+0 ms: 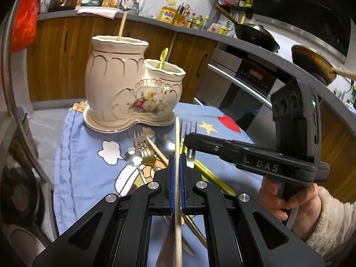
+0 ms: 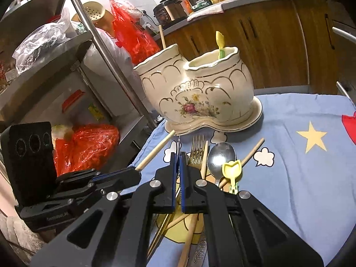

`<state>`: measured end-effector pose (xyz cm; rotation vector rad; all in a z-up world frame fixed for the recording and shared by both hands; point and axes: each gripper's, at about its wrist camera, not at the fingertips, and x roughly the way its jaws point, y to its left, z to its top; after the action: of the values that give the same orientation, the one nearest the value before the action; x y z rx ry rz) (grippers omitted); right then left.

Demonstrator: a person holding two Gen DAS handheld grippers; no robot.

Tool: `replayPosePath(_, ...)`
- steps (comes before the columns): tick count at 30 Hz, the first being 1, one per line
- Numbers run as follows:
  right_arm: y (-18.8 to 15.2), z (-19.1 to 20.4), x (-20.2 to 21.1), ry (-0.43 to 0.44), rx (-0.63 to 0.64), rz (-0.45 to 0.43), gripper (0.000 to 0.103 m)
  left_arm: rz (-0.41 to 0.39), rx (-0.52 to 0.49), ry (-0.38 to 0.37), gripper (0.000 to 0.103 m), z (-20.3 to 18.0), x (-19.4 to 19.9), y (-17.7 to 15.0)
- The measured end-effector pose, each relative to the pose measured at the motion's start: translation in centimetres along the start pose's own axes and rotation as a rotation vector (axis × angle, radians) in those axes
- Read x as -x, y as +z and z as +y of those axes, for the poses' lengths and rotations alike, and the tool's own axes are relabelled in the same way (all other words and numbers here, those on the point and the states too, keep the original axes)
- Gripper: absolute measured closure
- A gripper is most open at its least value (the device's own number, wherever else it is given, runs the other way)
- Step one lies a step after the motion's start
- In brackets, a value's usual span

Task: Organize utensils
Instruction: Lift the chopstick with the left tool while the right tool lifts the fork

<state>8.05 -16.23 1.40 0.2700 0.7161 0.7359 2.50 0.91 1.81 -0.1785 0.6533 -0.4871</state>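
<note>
The table (image 2: 300, 178), under a blue cloth, carries the ceramic holder (image 1: 124, 89), heavy and fragile, with one utensil already standing in each compartment. Before it lies the utensil pile (image 2: 207, 155): stiff, slippery metal. My right hand-held gripper (image 2: 178, 155) is clenched on something thin; I cannot identify it. My left hand-held gripper (image 1: 177, 158) grasps a chopstick (image 1: 177, 133) mid-shaft: light, rigid, liable to pivot.
</note>
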Motion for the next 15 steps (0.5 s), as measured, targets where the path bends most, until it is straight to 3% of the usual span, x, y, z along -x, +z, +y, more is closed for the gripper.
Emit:
replayPosePath(7, 0.4, 0.8, 1.7, 0.001, 0.017, -0.049, 0.101, -0.049, 0.017, 0.002, 0.098, 0.3, 1.6, 1.1)
replayPosePath(15, 3.4, 2.8, 6.1, -0.073, 0.084, -0.193, 0.101, -0.167, -0.016, 0.01, 0.098, 0.3, 4.9, 6.1)
